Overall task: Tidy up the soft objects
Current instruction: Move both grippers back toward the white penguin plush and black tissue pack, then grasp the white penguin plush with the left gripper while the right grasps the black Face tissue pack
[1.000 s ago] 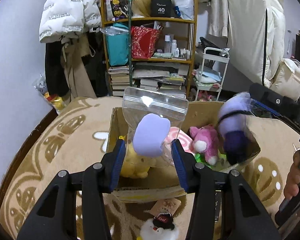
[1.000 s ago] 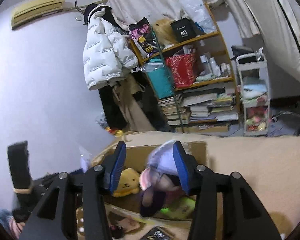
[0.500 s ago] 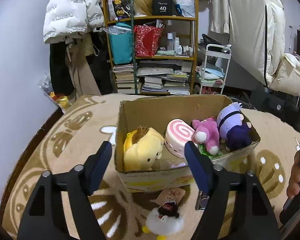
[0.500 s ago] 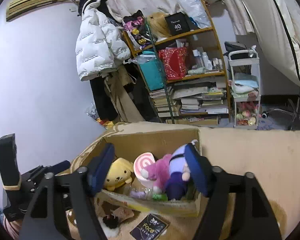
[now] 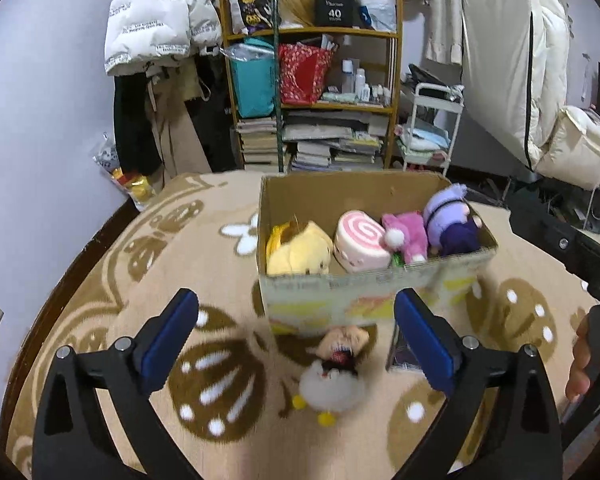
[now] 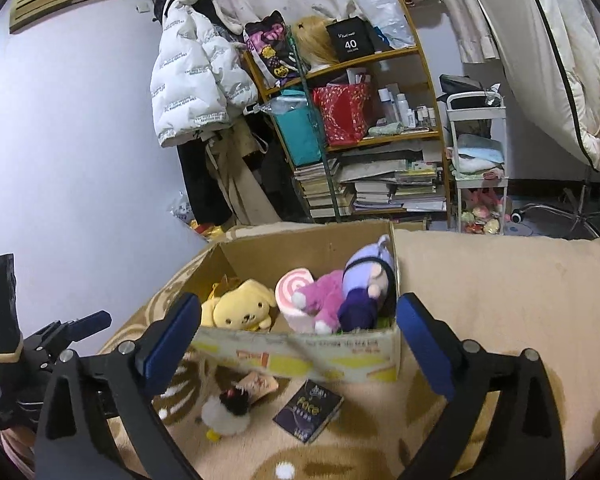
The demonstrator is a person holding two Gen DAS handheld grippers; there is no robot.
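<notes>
Soft, even indoor light fills the room, with a cool violet cast on the wall [image 5: 40,128]. Shadows are faint. Straight lines bow toward dark rounded corners. The near white fluffy toy [image 5: 332,386] is smeared by blur; the far shelves [image 6: 364,136] look sharp.

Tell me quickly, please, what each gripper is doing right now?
Left gripper: open, holding nothing, jaws just opened.
Right gripper: open, holding nothing, jaws just opened.

A black box [image 5: 334,9] on the top shelf of the wooden shelving unit [image 5: 396,80] bears the white number "40". A small dark booklet [image 6: 309,410] lying on the beige patterned carpet [image 6: 500,280] reads "Face"; lettering on the white puffer jacket [image 6: 196,76] is too small to read.
</notes>
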